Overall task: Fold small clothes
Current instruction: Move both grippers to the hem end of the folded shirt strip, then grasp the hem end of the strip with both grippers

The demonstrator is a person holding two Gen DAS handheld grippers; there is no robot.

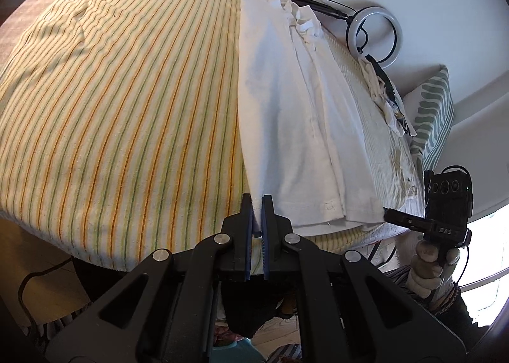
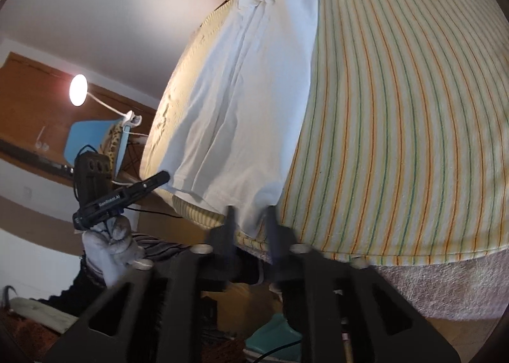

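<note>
A: White garment (image 1: 286, 115)?
B: Soft matt cloth, creased, with a stitched hem.

A: Striped cover (image 1: 121, 102)?
B: Woven cloth, matt, slightly fuzzy.

A: Left gripper (image 1: 258, 213)?
B: Matt black plastic with shiny metal rivets and blue pads.

A: Towel (image 2: 429, 283) beneath the cover?
B: Rough looped terry.

A: Glove (image 2: 108, 248)?
B: Pale knitted fabric.

A: Door (image 2: 35, 99)?
B: Smooth brown wood.

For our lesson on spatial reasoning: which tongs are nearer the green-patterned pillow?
Right. The right tongs are at the white garment hem corner on the side of the pillow; the left tongs clamp the far corner, across the garment.
</note>
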